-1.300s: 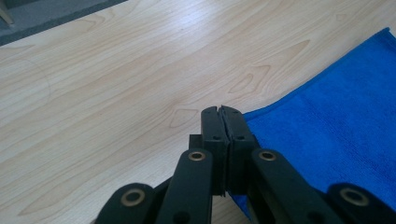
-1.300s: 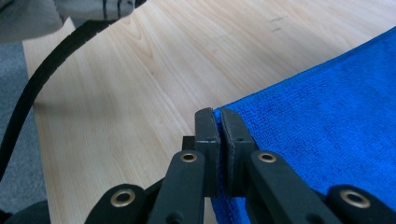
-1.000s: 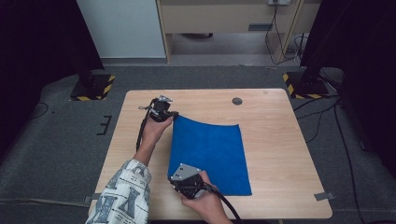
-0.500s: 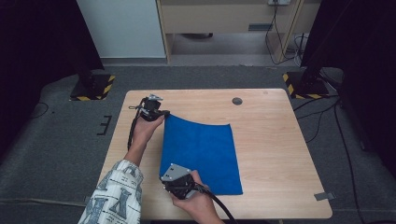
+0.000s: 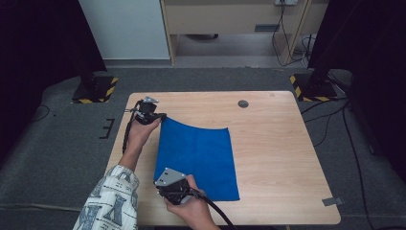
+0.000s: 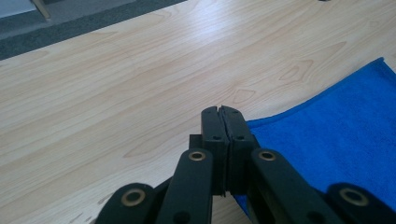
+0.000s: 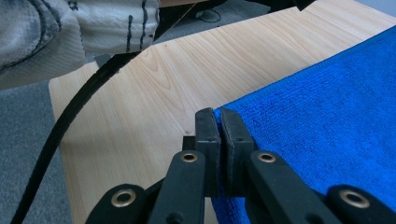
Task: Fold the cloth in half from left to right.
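high view: left gripper (image 5: pixel 162 116) is clenched on the far left corner of the blue cloth (image 5: pixel 198 155), and right gripper (image 5: pixel 160 184) is clenched on its near left corner. the cloth lies spread on the worktop (image 5: pixel 282 153), left of its middle.
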`<state>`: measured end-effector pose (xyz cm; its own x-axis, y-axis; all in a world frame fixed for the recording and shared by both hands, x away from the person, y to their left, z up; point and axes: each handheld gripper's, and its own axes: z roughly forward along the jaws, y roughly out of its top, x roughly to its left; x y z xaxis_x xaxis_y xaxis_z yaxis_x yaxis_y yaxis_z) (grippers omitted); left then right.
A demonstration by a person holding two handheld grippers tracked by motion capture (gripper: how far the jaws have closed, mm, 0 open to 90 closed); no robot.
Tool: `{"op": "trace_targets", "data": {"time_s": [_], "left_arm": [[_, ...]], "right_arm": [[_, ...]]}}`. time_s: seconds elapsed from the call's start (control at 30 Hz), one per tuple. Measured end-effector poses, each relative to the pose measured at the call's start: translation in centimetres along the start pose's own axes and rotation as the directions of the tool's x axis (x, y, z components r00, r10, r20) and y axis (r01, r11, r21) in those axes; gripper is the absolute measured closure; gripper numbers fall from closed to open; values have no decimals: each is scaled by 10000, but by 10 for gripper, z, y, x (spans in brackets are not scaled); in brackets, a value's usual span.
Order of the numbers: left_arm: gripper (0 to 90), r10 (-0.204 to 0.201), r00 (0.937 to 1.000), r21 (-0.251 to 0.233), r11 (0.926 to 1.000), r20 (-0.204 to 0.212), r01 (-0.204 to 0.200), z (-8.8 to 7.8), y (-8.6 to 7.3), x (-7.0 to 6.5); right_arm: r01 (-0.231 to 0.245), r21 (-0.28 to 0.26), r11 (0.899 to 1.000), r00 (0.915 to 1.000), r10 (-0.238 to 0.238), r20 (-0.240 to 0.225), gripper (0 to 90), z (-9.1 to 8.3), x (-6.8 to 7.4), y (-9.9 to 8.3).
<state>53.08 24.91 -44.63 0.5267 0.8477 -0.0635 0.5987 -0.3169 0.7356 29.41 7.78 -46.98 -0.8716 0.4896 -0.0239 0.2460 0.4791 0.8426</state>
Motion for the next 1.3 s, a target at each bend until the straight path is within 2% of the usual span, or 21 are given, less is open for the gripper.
{"op": "trace_targets", "data": {"time_s": [0.17, 0.27, 0.37, 0.57, 0.83, 1.03, 1.17, 1.3], "left_arm": [[890, -2, 9999, 4, 10000, -147, 2, -9, -4, 10], [890, -94, 9997, 12, 10000, -225, 95, -14, -7, 15], [891, -51, 9994, 62, 10000, -346, 53, -20, -7, 19], [890, -97, 9996, 29, 9999, -280, 98, -15, -3, 14], [890, 149, 9999, 137, 9998, -42, -149, 9, 5, -16], [889, 295, 9994, 296, 9991, 181, -301, 34, 10, -44], [889, 446, 9986, 355, 9983, 287, -456, 44, 13, -57], [889, 417, 9981, 431, 9981, 449, -436, 57, 15, -69]], "right_arm": [[-30, -109, 9999, 10000, 30, -75, 872, 8, 7, 7], [-371, -349, 9987, 9992, 365, -162, 872, 13, 12, 10], [-381, -500, 9980, 9990, 370, -232, 872, 17, 15, 13], [-687, -598, 9958, 9973, 669, -317, 871, 13, 10, 15], [-1063, -624, 9924, 9943, 1054, -185, 871, -6, -4, -7], [-1292, -288, 9912, 9915, 1296, 116, 871, -23, -18, -30], [-1426, -127, 9897, 9895, 1429, 232, 870, -32, -24, -41], [-1493, -99, 9887, 9880, 1496, 378, 870, -40, -28, -49]]}}
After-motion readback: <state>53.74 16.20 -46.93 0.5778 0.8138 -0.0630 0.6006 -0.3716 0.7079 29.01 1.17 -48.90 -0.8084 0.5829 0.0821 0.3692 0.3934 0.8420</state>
